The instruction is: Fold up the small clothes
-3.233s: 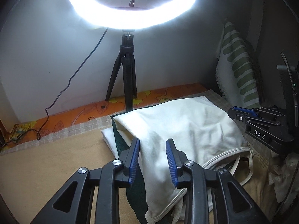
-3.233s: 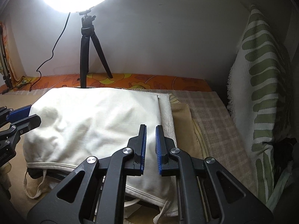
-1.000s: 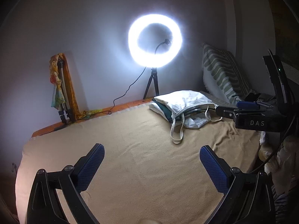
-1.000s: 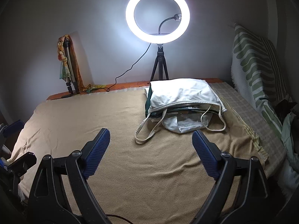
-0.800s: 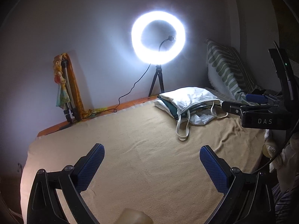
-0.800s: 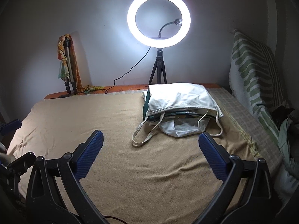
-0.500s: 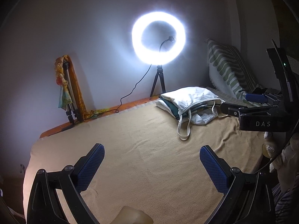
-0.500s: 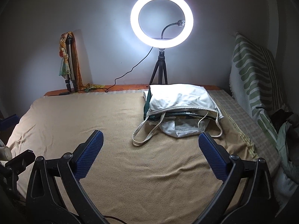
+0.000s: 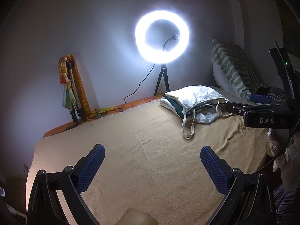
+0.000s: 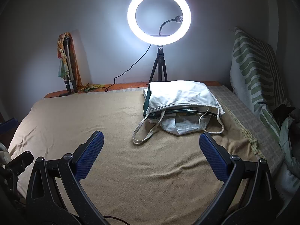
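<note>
Both the left gripper [image 9: 151,166] and the right gripper [image 10: 151,152] hang with fingers spread wide and nothing between them above the tan blanket [image 10: 112,123]. The stack of folded clothes [image 10: 181,98] (white top uppermost, straps trailing forward) lies at the blanket's far end, below the ring light [image 10: 159,15].

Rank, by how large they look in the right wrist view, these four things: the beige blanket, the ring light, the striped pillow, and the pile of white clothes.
1. beige blanket, largest by far.
2. striped pillow and pile of white clothes: these look alike, so I do not rank them.
3. ring light, smallest; it stands farthest back, so its true size is unsure.
</note>
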